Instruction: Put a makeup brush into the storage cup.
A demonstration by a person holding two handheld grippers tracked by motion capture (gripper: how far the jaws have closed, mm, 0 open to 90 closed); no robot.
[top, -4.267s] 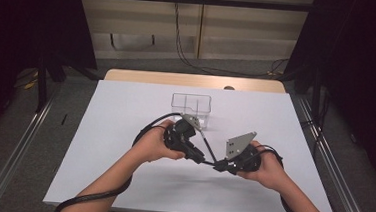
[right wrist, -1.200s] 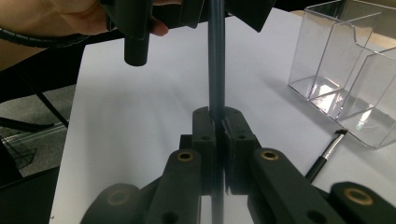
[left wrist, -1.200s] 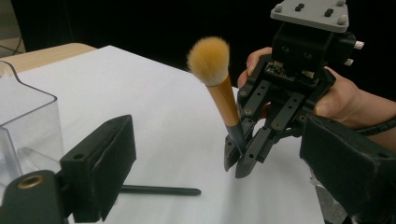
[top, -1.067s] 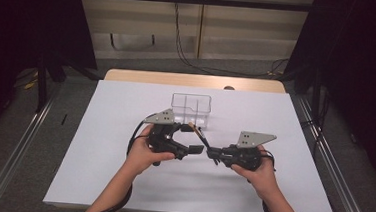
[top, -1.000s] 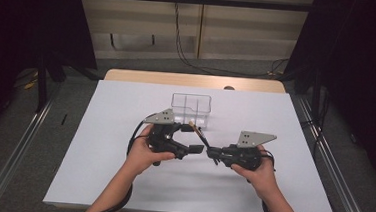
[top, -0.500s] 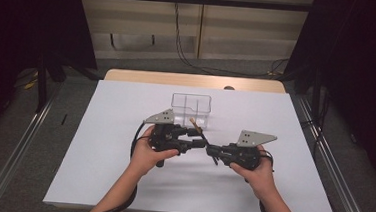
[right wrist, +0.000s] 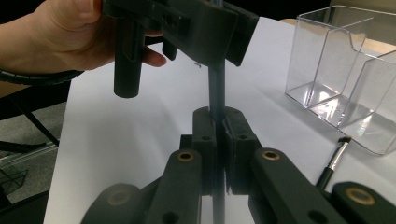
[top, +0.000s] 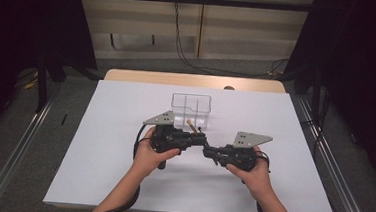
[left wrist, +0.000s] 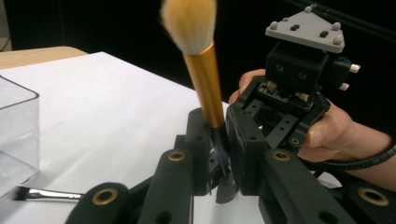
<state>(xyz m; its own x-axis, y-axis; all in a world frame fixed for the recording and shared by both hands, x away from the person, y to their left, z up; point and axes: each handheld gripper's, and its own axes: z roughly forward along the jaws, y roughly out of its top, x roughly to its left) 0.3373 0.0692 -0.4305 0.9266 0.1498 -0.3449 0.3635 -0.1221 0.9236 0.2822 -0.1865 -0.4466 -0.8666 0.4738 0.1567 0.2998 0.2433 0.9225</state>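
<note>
1. The makeup brush (left wrist: 201, 70) stood upright between the two grippers, on the near side of the clear plastic organizer (top: 191, 105).
2. The left gripper (left wrist: 215, 154) had just been closing; its jaws clamped the dark handle just below the gold ferrule.
3. The right gripper (right wrist: 218, 140) was clamped on the same handle, farther from the bristles.
4. The brush appeared light and stiff; its bristles were soft. Grip the handle, never the tuft.
5. A smaller brush (right wrist: 334, 161) lay flat beside the organizer.

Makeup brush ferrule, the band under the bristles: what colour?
Gold, on the makeup brush below its tan bristles; clearest in the left gripper view.
</note>
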